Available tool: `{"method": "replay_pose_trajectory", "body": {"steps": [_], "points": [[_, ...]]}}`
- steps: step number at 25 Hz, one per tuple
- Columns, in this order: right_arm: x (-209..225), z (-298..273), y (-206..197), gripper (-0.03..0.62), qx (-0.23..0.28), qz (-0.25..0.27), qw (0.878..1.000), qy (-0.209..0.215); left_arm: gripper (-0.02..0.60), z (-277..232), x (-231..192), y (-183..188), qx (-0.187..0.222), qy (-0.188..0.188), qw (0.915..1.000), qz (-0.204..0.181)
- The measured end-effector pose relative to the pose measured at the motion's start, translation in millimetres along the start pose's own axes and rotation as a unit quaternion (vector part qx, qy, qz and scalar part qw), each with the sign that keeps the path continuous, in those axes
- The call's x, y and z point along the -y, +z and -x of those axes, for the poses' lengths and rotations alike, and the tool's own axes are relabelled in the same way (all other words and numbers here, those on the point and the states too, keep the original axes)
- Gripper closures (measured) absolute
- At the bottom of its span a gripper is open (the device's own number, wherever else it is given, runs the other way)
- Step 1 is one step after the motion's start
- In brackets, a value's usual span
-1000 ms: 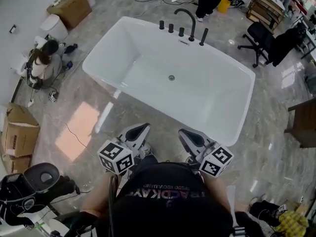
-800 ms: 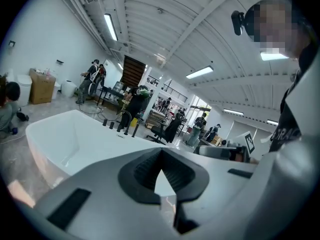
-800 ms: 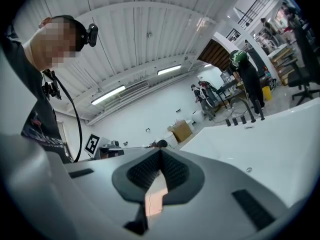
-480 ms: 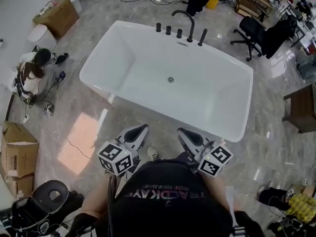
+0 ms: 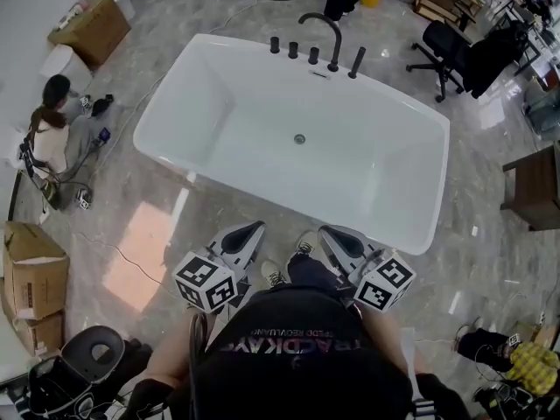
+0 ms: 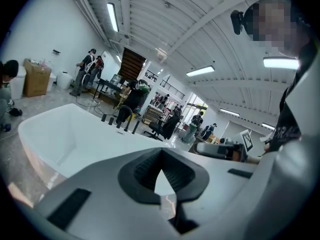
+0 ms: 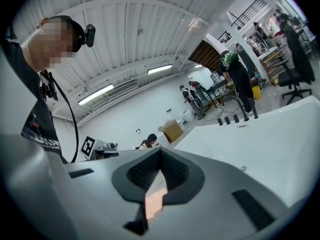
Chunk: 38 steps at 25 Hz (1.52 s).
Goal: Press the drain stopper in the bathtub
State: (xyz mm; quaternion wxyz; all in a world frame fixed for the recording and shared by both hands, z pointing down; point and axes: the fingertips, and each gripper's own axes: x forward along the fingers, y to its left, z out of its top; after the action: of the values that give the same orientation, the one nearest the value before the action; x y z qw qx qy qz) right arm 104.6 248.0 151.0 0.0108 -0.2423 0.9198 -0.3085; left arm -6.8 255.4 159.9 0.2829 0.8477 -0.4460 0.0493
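The white bathtub [image 5: 219, 68] stands on the marble floor ahead of me, with the small round drain stopper [image 5: 299, 138] in the middle of its bottom. A black faucet [image 5: 322, 26] and handles line its far rim. My left gripper [image 5: 252, 229] and right gripper [image 5: 330, 234] are held side by side near my body, short of the tub's near rim, both shut with nothing between the jaws. In the left gripper view the tub [image 6: 65, 134] lies beyond the closed jaws. The drain stopper [image 7: 243, 168] shows in the right gripper view past the closed jaws.
A person [image 5: 51, 134] sits on the floor left of the tub among cables. Cardboard boxes [image 5: 87, 26] [image 5: 31, 269] stand at the left. A black office chair [image 5: 468, 55] and a wooden table [image 5: 534, 191] are at the right. Other people stand behind the faucet.
The view has shifted toward the tub and a shoe now shows between the grippers. Both grippers stay shut in the same place before my body.
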Motion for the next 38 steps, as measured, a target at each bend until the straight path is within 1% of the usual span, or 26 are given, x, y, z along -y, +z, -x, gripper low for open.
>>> {"method": "replay_pose_trajectory", "body": {"steps": [4, 8, 14, 18, 21, 25, 30, 34, 38], "points": [[18, -17, 16, 0.579, -0.005, -0.007, 1.0, 0.016, 0.574, -9, -15, 11, -0.005, 0.025, 0.9997, 0.007], [43, -23, 34, 0.579, -0.01, -0.015, 1.0, 0.023, 0.574, -33, -23, 29, -0.01, 0.038, 0.9992, 0.007], [82, -31, 54, 0.579, -0.007, -0.031, 0.999, 0.023, 0.574, -63, -39, 53, -0.021, 0.056, 0.9982, 0.0], [106, -32, 62, 0.579, -0.001, -0.041, 0.999, 0.014, 0.574, -75, -48, 64, -0.027, 0.068, 0.9973, -0.003], [118, -31, 65, 0.579, 0.006, -0.049, 0.999, 0.006, 0.574, -82, -55, 68, -0.036, 0.069, 0.997, -0.003], [130, -37, 67, 0.579, 0.015, -0.056, 0.998, -0.009, 0.574, -95, -65, 75, -0.042, 0.059, 0.9974, -0.005], [135, -50, 69, 0.579, 0.025, -0.05, 0.998, -0.034, 0.574, -110, -86, 82, -0.049, 0.029, 0.9984, -0.008], [143, -66, 77, 0.579, 0.037, -0.031, 0.996, -0.07, 0.574, -124, -110, 93, -0.053, -0.01, 0.9984, -0.019], [146, -81, 81, 0.579, 0.045, -0.027, 0.992, -0.115, 0.574, -122, -130, 115, -0.061, -0.032, 0.9969, -0.039]]}}
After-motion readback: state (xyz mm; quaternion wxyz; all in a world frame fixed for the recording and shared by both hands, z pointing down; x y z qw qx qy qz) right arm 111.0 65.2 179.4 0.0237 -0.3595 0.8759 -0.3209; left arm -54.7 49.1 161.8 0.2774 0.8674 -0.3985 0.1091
